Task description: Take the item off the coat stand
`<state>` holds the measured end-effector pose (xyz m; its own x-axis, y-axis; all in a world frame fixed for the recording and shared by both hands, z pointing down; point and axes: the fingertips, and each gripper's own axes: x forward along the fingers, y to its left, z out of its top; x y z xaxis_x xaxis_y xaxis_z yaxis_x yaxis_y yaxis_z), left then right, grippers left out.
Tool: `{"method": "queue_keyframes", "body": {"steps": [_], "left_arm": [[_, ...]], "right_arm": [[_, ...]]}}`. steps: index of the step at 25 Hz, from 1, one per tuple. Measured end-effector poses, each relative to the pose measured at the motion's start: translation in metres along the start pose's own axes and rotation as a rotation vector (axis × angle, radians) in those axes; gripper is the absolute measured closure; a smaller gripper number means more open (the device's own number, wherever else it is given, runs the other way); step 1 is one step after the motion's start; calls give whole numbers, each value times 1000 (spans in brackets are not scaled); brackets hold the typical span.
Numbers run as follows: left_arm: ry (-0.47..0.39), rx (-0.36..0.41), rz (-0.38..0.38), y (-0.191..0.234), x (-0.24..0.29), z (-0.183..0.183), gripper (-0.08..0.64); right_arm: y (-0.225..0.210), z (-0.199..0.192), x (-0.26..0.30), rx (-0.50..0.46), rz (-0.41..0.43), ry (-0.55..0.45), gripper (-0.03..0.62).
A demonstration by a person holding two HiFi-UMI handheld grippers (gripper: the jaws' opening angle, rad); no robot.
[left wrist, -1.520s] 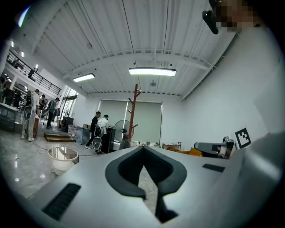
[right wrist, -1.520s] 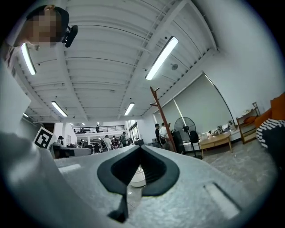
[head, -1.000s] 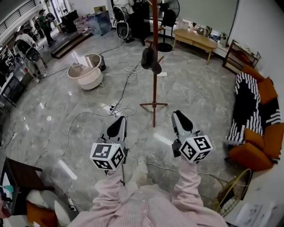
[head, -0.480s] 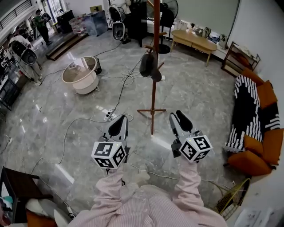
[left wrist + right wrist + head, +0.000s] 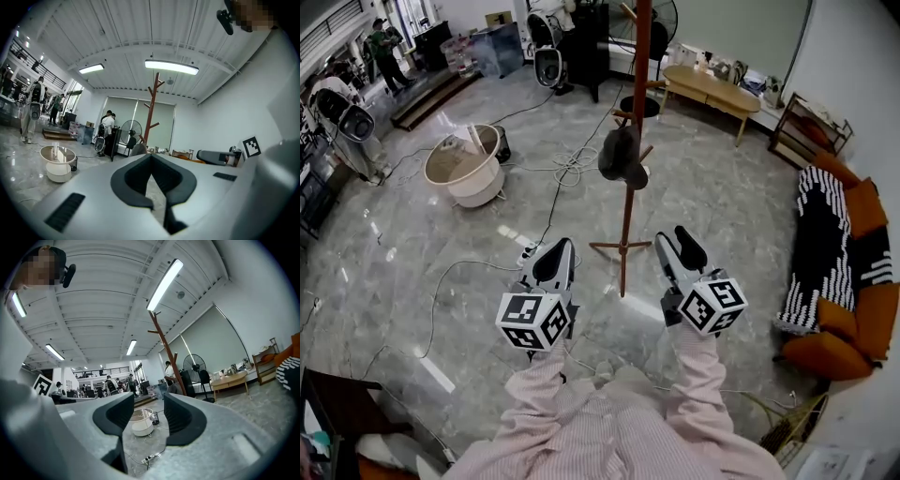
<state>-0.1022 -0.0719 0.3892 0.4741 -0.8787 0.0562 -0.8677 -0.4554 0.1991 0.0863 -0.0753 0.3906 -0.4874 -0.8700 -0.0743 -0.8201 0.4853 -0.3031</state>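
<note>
Coat stand (image 5: 627, 187), red-brown, upright beyond both grippers. Left gripper (image 5: 562, 246): jaws together, nothing between. Right gripper (image 5: 673, 236): jaws opening, nothing between, apart from the stand. Dark hat (image 5: 621, 155): hanging on a stand peg, untouched.

Floor (image 5: 412, 244) gleams, glossy, polished stone by the look; coat stand (image 5: 627, 216) shows smooth reddish-brown wood; hat (image 5: 622, 157) looks dark, matt cloth.

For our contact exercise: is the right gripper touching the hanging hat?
Apart. Head view shows floor between right gripper and the hat; its opening jaws hold nothing.
</note>
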Motion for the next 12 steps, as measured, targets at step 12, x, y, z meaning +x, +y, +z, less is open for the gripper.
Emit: {"method": "queue_keyframes", "body": {"steps": [12], "left_arm": [[51,-13,26,37,61,-13,558]], "right_arm": [[-32,-16,78,-19,14,39,380]]}}
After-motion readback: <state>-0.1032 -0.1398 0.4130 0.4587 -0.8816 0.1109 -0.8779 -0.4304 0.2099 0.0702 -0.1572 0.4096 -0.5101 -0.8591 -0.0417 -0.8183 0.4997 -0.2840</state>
